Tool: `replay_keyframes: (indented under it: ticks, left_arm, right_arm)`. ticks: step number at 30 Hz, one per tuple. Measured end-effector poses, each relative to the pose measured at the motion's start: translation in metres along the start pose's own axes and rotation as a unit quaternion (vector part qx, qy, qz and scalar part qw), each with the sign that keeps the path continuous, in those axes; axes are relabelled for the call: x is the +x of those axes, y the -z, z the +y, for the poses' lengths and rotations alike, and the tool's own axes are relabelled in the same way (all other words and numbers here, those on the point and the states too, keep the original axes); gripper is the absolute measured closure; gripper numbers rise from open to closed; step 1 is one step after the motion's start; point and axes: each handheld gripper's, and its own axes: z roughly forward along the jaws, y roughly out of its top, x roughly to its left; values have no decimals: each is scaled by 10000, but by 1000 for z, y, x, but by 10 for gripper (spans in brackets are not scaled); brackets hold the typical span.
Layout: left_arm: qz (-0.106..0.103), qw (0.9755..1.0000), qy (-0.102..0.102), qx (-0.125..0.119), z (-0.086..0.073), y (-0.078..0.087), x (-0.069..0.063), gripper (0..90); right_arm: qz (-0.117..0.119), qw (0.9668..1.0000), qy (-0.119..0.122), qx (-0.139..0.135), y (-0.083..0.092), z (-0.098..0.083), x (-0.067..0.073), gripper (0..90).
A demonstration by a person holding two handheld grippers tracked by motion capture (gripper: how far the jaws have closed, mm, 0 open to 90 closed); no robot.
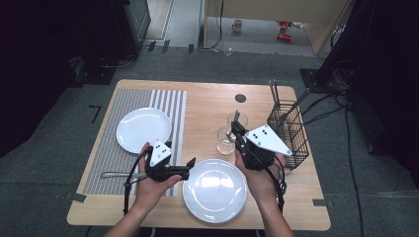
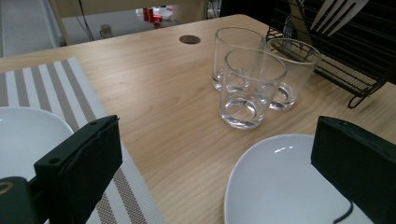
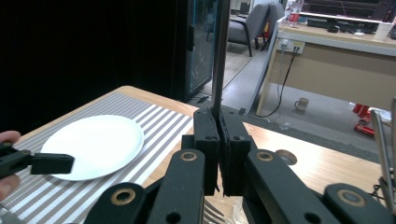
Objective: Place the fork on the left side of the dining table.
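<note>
My right gripper (image 1: 237,130) is shut on a slim grey utensil (image 1: 236,117) that stands upright, just beside the clear glasses (image 1: 226,141). In the right gripper view its handle (image 3: 219,51) rises straight up out of the closed jaws of the right gripper (image 3: 219,140). My left gripper (image 1: 179,153) is open and holds nothing. It is between the white near plate (image 1: 215,191) and the striped placemat (image 1: 129,106). In the left gripper view the left gripper (image 2: 215,140) has its jaws wide apart and faces three glasses (image 2: 247,84).
A second white plate (image 1: 144,129) lies on the placemat, and a utensil (image 1: 116,174) lies at the mat's near end. A black wire basket (image 1: 289,131) with cutlery stands at the right edge; a fork (image 2: 336,14) leans in it.
</note>
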Motion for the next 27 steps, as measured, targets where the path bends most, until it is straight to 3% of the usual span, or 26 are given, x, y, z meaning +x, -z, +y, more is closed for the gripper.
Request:
replay_keyframes:
  ticks: [17, 27]
  left_arm:
    - [-176, 9998, -7, -132, 13, -10, -13, 45]
    - [-347, 9991, -161, -199, 13, -13, -14, 70]
  right_arm:
    - [332, 9994, -85, -14, -12, -3, 24, 879]
    - [490, 9987, -128, 13, -19, -8, 38, 879]
